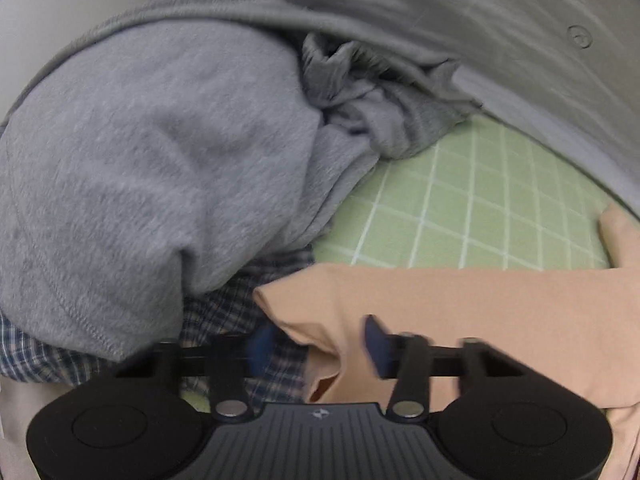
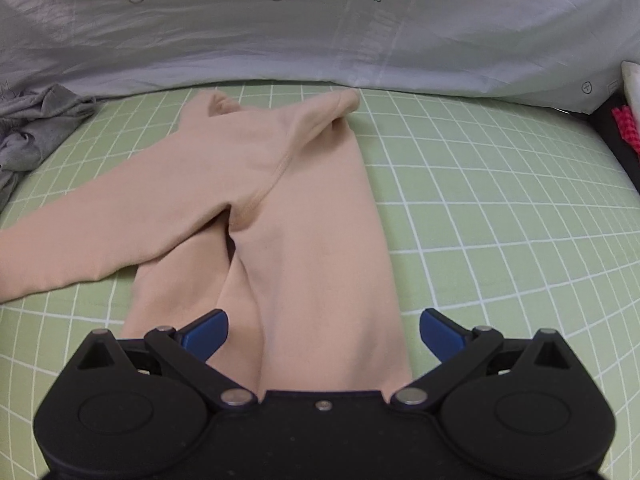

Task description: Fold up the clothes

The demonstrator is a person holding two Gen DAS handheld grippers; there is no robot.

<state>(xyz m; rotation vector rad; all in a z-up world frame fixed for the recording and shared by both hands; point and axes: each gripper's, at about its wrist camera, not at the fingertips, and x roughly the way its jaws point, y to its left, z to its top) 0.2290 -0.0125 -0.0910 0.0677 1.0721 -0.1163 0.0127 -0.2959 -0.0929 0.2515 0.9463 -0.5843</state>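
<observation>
Lying ahead of the tongs: one peach garment [image 2: 280, 184], one grey sweatshirt [image 1: 132, 168], one plaid shirt [image 1: 224, 312], one white printed quilt [image 2: 320, 32].

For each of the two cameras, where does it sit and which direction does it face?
Left wrist: on the left gripper, low over the bed, facing the grey sweatshirt pile; blue fingers at the peach garment edge.
Right wrist: on the right gripper, facing the white quilt; fingers straddle the garment.
Shared: peach garment, green checked sheet, quilt.

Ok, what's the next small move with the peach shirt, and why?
Probably close the right gripper on the shirt: its open fingers straddle the near end, with fabric between them. The left gripper is open around the sleeve end too, so both could then lift and fold.
</observation>
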